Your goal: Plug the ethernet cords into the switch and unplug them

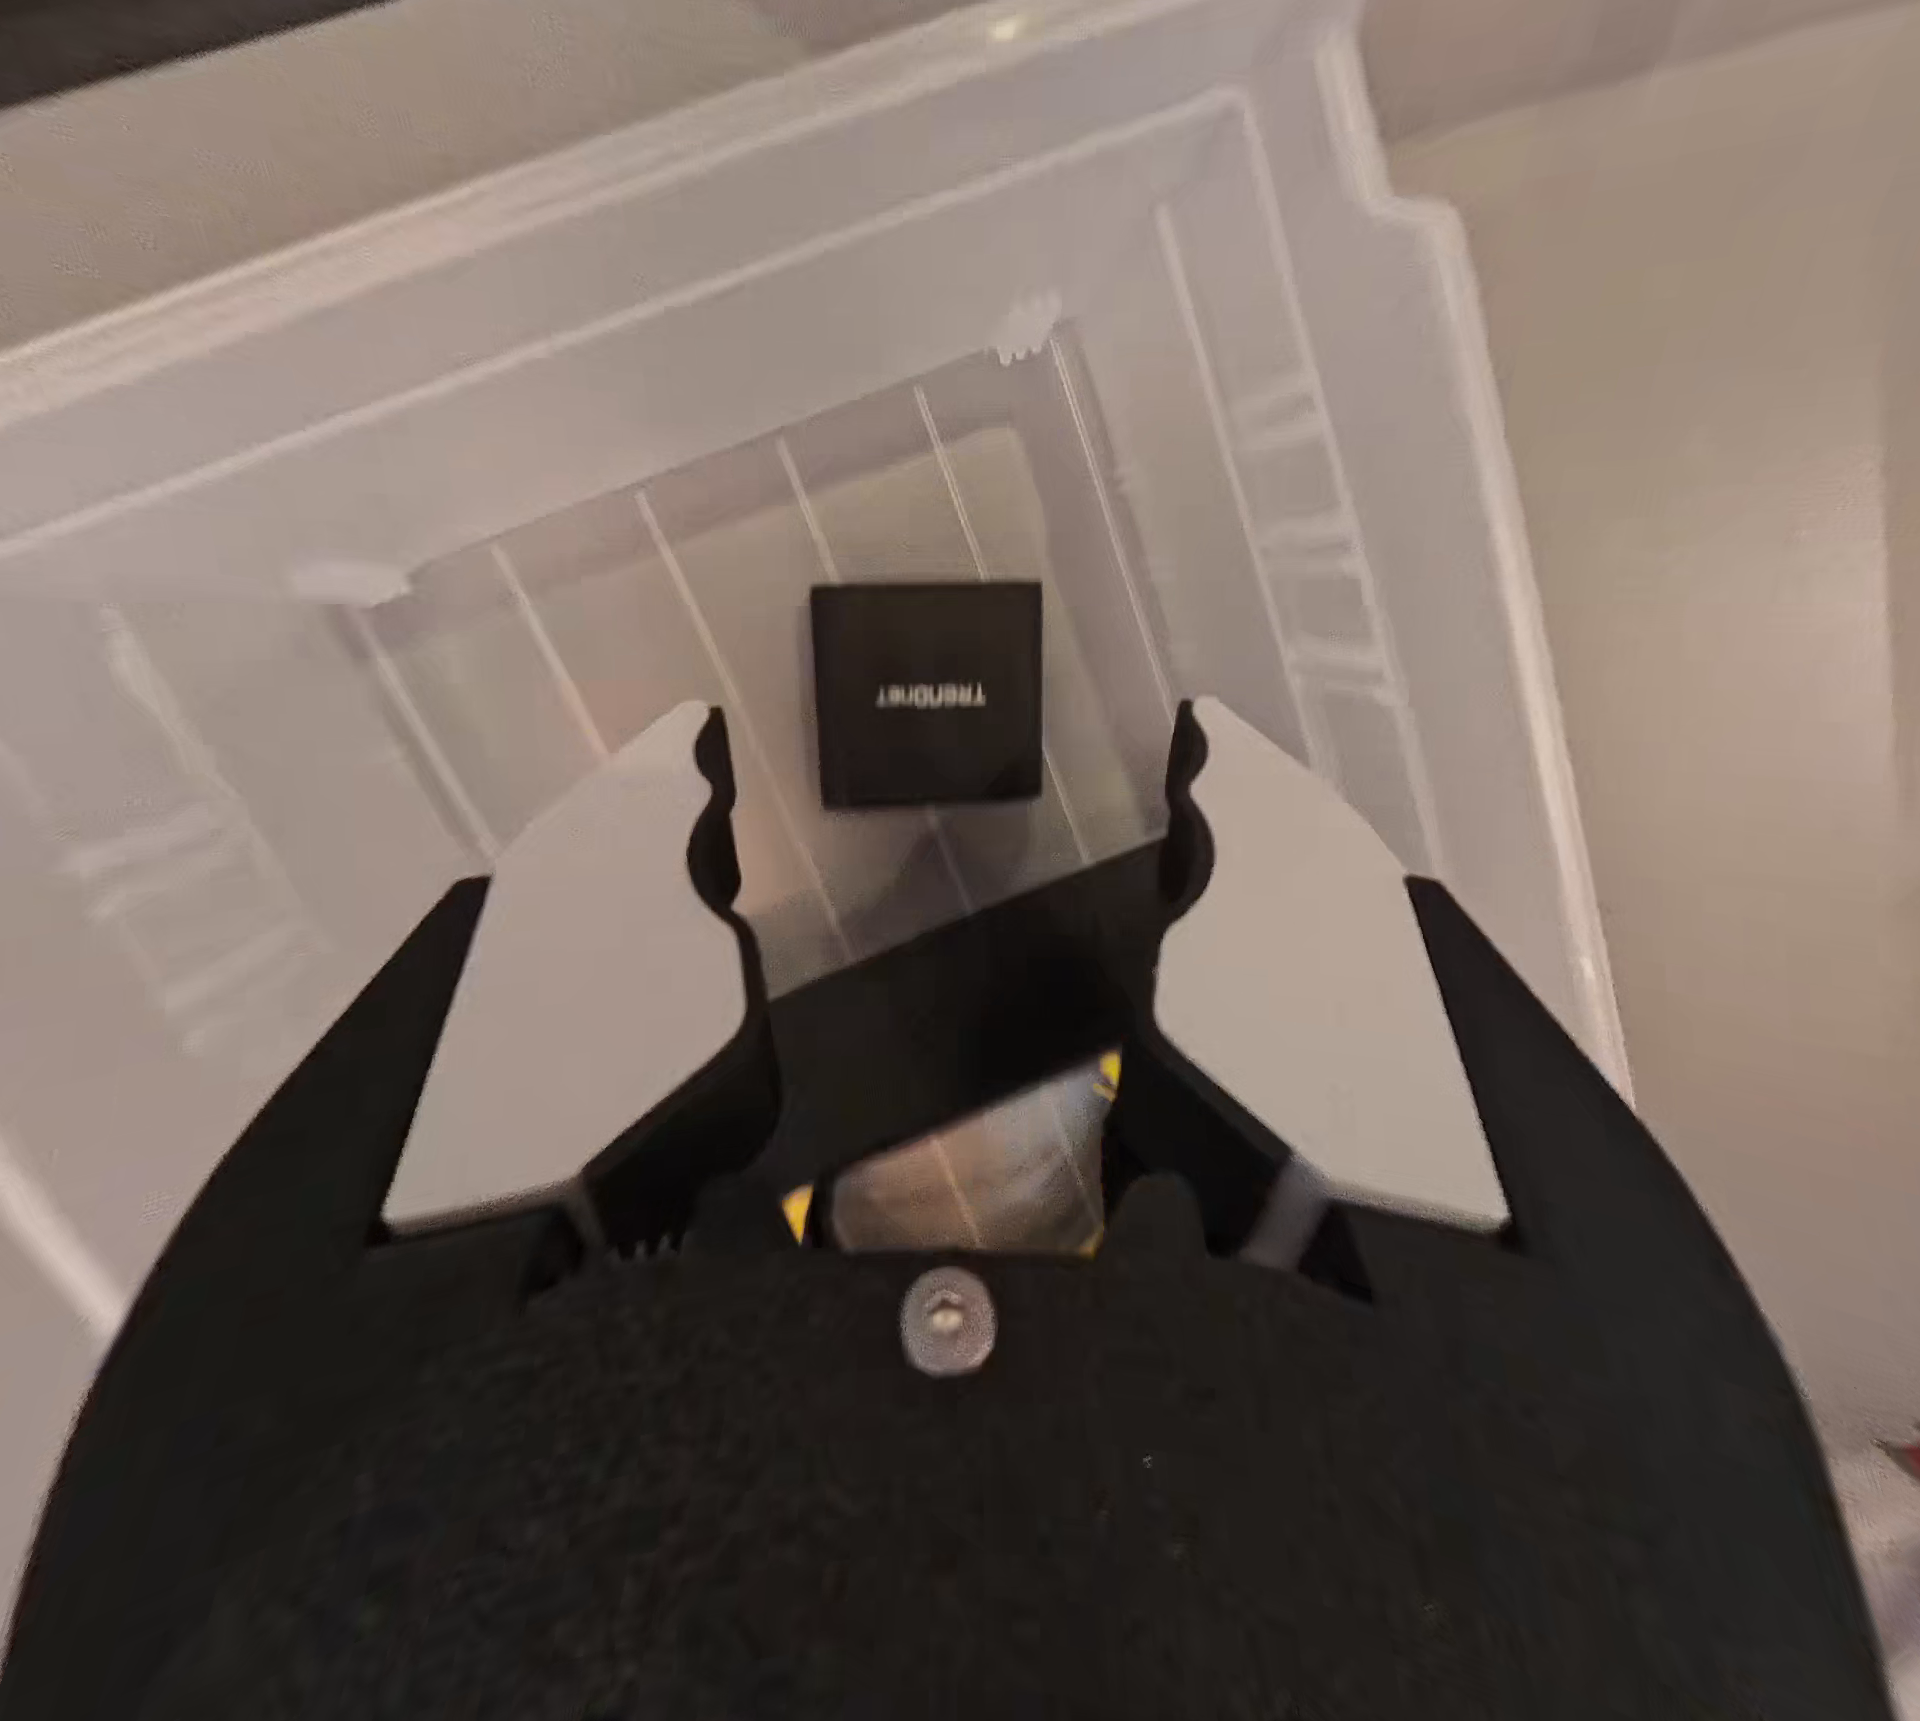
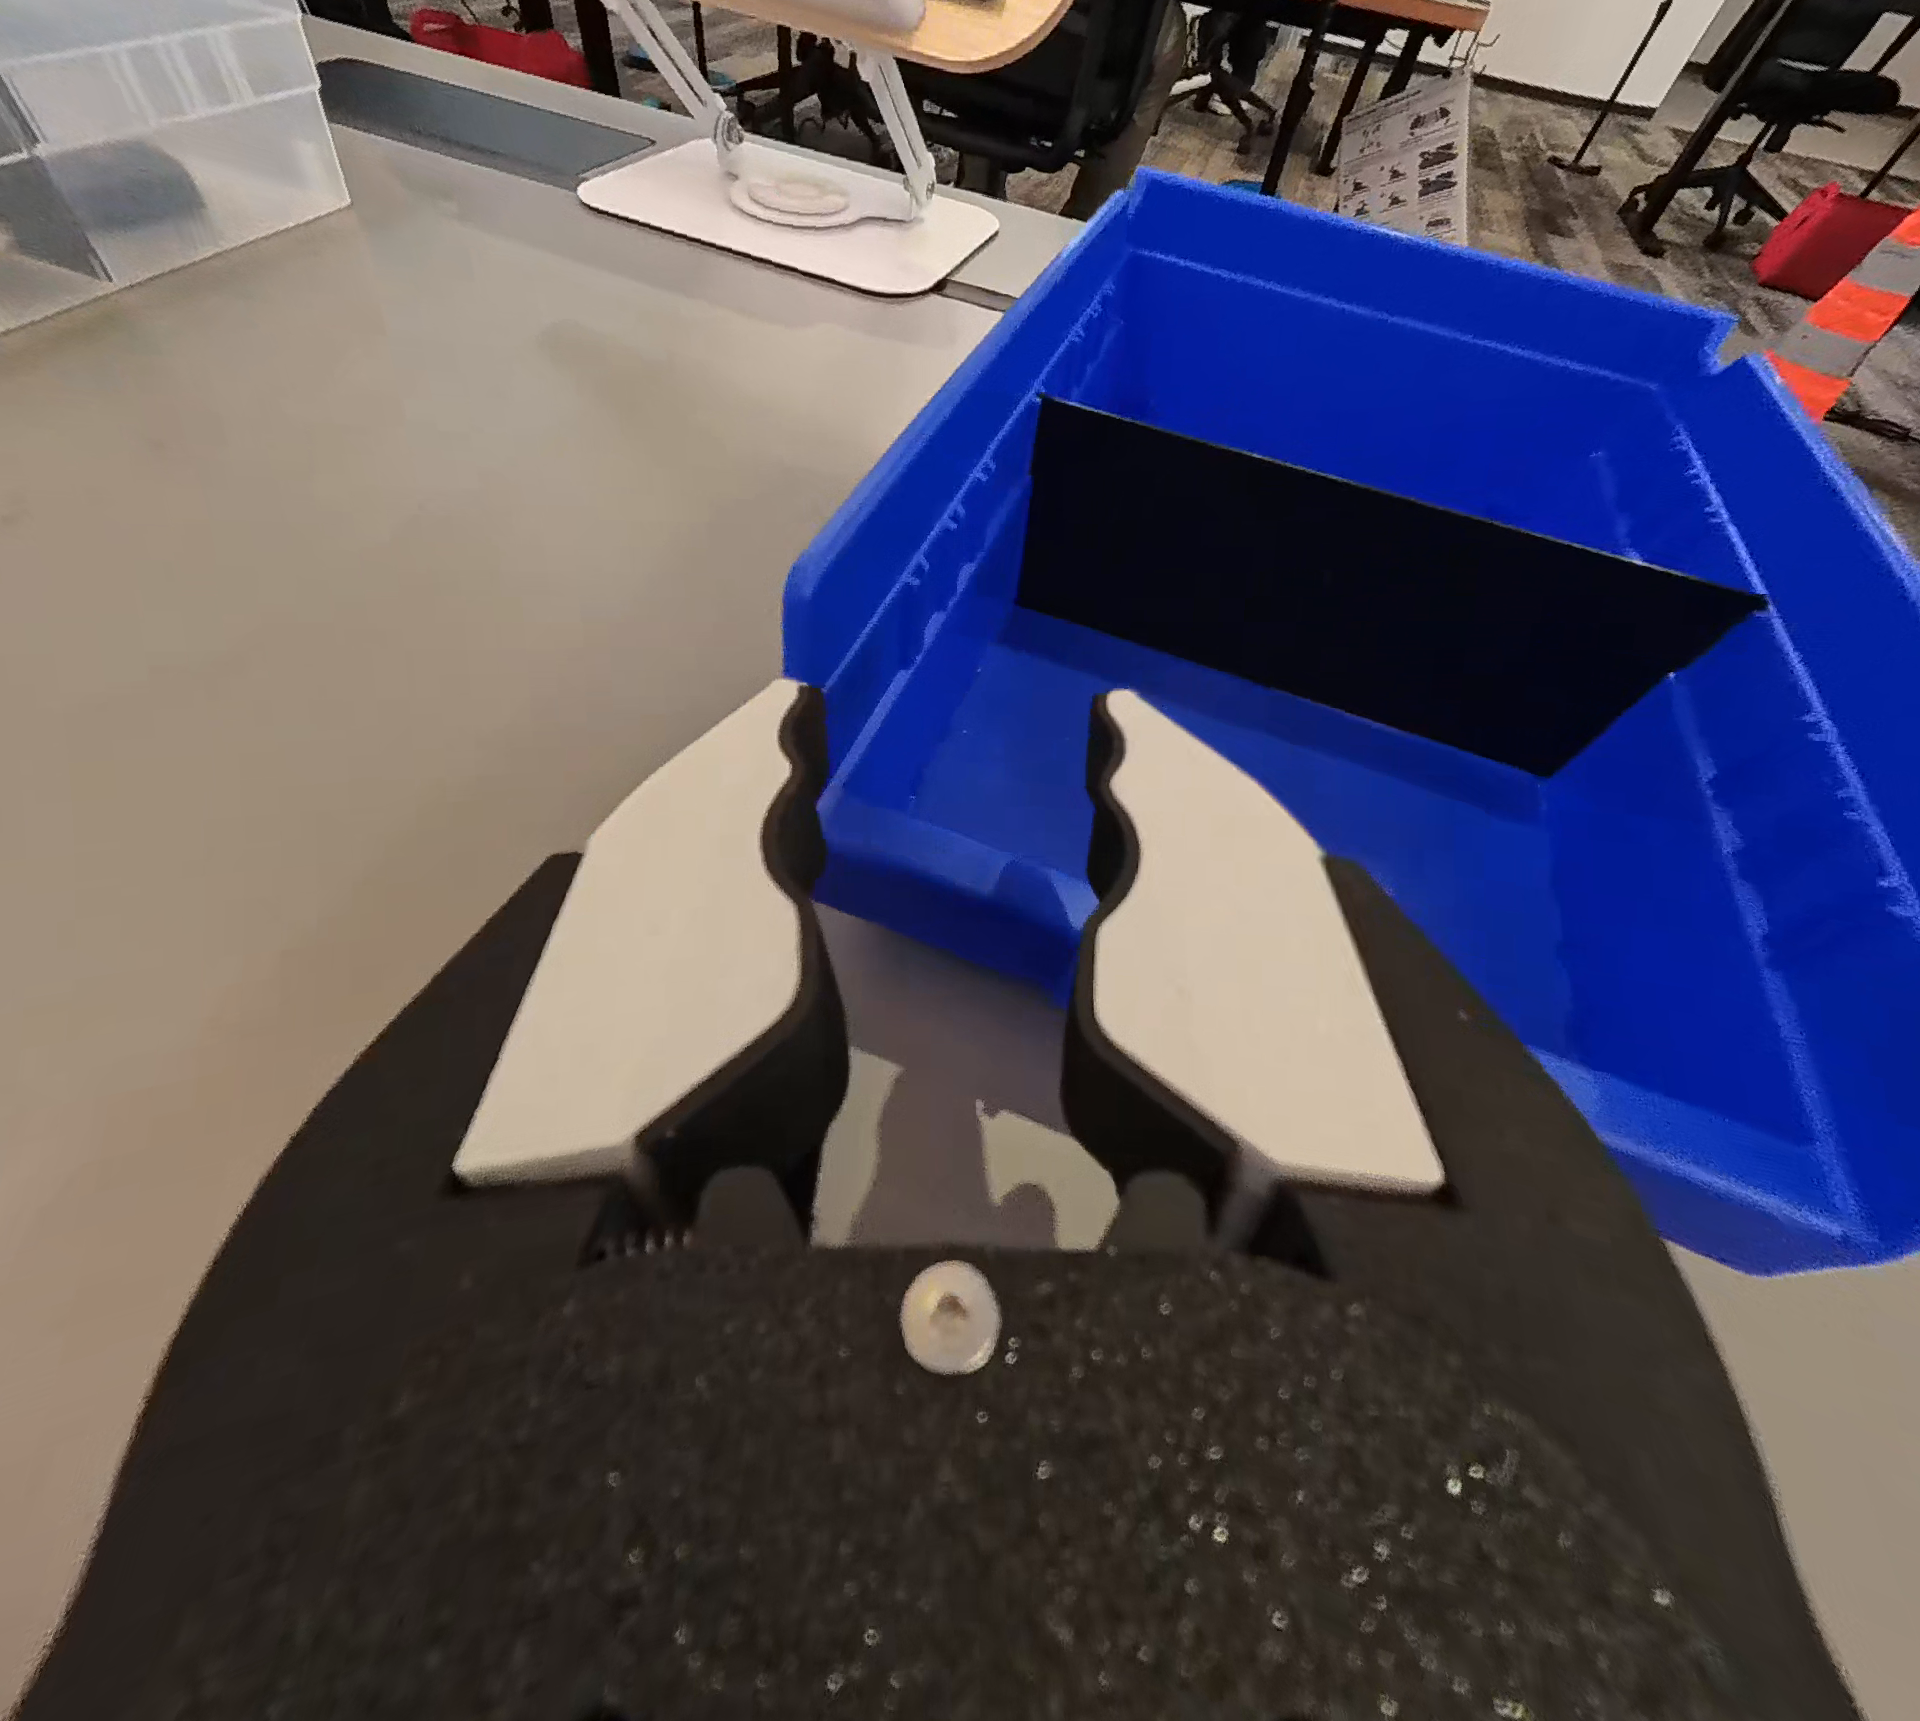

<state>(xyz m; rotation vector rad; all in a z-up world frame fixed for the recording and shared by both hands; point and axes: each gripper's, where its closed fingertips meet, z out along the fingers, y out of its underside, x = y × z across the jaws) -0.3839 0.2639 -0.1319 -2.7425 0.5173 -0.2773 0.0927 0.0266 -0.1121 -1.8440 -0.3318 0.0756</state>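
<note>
A small black switch (image 1: 925, 695) lies flat on the floor of a clear plastic bin (image 1: 623, 300). My left gripper (image 1: 945, 715) hovers above it inside the bin, jaws wide open and holding nothing; the switch lies farther down, between and beyond the fingertips, untouched. My right gripper (image 2: 953, 697) is open and holds nothing, poised over the front left corner of a blue bin (image 2: 1351, 383). Its left finger (image 2: 727, 788) is outside the bin wall and its right finger (image 2: 1174, 798) is over the inside. The blue bin's front compartment shows nothing in it. No ethernet cord is in view.
A black divider (image 2: 1351, 591) crosses the blue bin. A dark divider (image 1: 966, 954) also crosses the clear bin, which shows at the far left of the right wrist view (image 2: 156, 113). A white stand (image 2: 790, 206) holding an instruction sheet sits at the back of the grey table (image 2: 364, 528). Tip to tip, the grippers are about 55 cm apart. My left tips are roughly 4 cm from the small black switch (image 1: 925, 695).
</note>
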